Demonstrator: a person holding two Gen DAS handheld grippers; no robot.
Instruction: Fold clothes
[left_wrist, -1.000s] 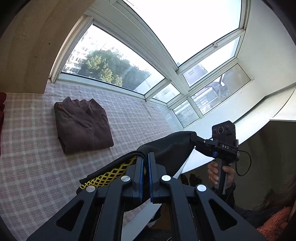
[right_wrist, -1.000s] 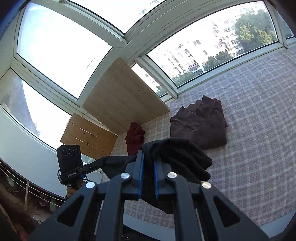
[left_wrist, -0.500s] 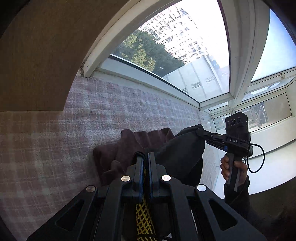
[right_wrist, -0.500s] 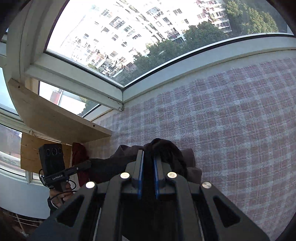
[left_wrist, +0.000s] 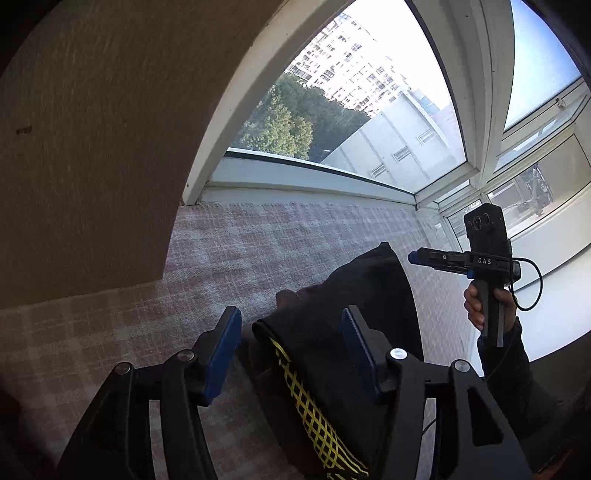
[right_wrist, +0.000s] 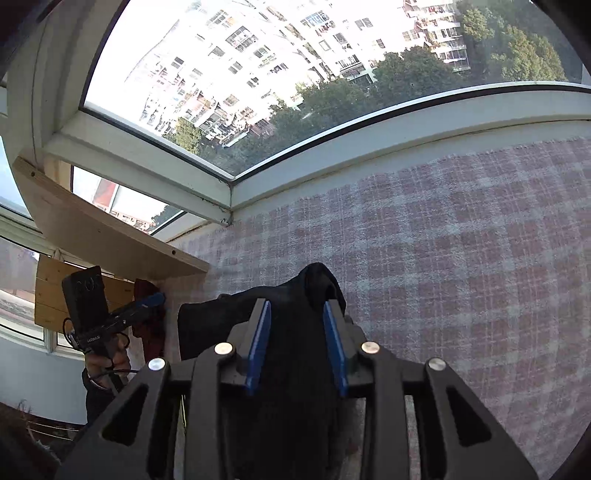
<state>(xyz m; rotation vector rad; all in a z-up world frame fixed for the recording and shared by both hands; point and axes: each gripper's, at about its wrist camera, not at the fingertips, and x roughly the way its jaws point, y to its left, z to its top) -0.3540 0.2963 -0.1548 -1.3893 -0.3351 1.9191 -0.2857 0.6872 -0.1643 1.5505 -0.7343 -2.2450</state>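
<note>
The window (right_wrist: 295, 74) fills the far side of both views, looking out on high-rise blocks and trees. Below its sill spreads the surface (right_wrist: 461, 258), covered in a pink-and-grey checked cloth. A pale wooden board (left_wrist: 85, 147) stands at the window's left end, rising from the checked cloth. On the surface, in front of the window, lies the dark garment (left_wrist: 354, 295), bunched into a mound, with a yellow lattice print showing on its near edge; a brownish fold peeks out from under its window-side edge. A dark red garment (right_wrist: 146, 291) sits beside the board. The left tongs (left_wrist: 291, 332) stand wide apart, straddling the dark garment's near edge without clamping it. The right tongs (right_wrist: 297, 325) are also parted, the dark cloth lying loose between the blue pads.
</note>
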